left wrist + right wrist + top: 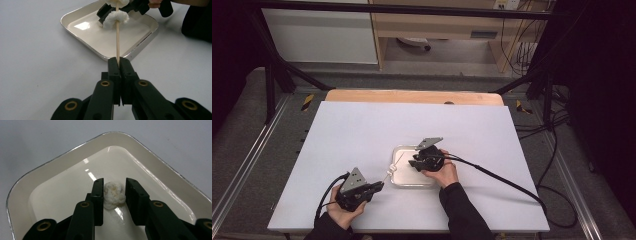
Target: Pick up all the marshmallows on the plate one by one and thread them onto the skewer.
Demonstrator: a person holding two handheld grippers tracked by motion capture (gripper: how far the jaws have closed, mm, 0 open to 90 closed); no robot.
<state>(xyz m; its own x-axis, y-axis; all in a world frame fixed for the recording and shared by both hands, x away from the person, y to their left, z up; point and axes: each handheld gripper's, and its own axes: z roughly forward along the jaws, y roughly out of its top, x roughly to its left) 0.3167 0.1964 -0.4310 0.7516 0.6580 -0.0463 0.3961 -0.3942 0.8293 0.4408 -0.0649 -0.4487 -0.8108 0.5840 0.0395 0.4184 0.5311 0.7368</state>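
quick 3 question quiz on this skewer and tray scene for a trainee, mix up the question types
1. True or false: the left gripper is shut on the thin wooden skewer.
2. Where does the fluffy white lump between the right gripper's jaws lie? A) on the bare white table B) inside the shallow cream tray with the silver rim C) on the skewer
3. Fill in: a white piece is threaded on the ____.

Key
1. True; the jaws clamp its near end.
2. B; it rests on the tray floor, jaws either side.
3. skewer
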